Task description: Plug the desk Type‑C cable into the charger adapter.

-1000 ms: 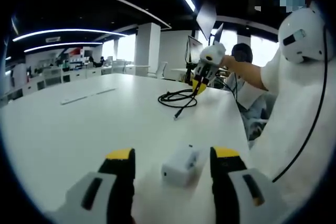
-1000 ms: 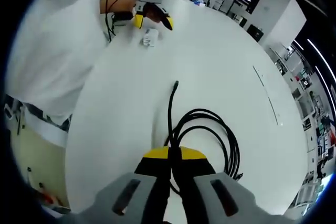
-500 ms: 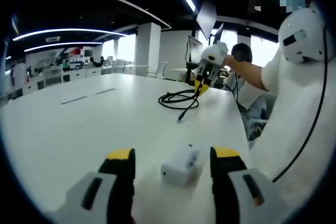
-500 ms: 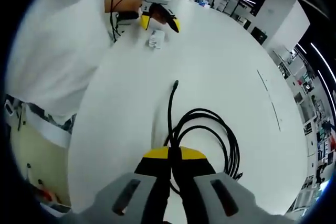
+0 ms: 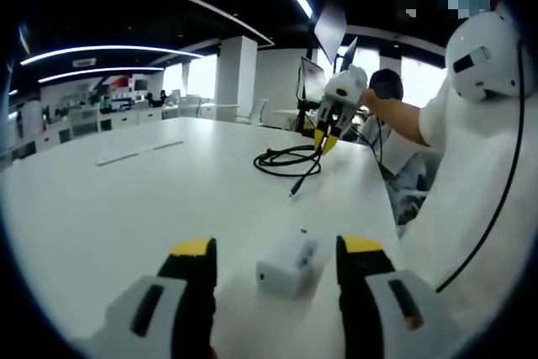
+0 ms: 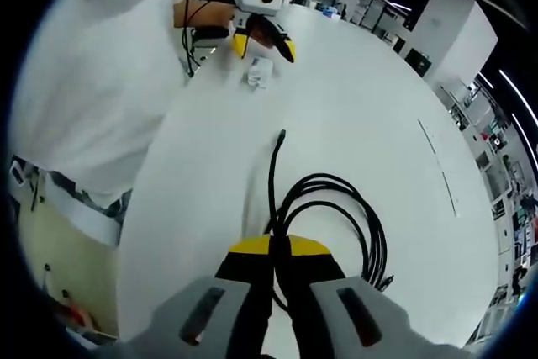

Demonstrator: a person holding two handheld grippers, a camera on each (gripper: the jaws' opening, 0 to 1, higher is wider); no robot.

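White and boxy, the charger adapter (image 5: 288, 265) lies on the table (image 5: 126, 208) between the yellow-tipped jaws of the left gripper (image 5: 277, 268), which stand wide apart with neither touching it. In the left gripper view its place between the jaws is as it was a second ago.

Beyond the adapter, the black Type-C cable (image 5: 287, 160) lies coiled on the table, its free plug end (image 5: 293, 192) pointing back toward the adapter and well apart from it. Compared with a second ago, the plug end sits slightly nearer the adapter in this view, and the right gripper (image 5: 326, 139), seen at the far side of the coil, has risen a little with the strand it holds.

In the right gripper view the right gripper (image 6: 275, 251) has its jaws pressed together on the cable (image 6: 326, 208), just before the coil. The plug end (image 6: 281, 134) points away from the coil toward the adapter (image 6: 258, 76), which lies beneath the left gripper (image 6: 263, 46). Both sit lower and further right in this view than a second ago, which fits a move of the camera. A person's white sleeve (image 6: 92, 81) borders the table on the adapter's side.
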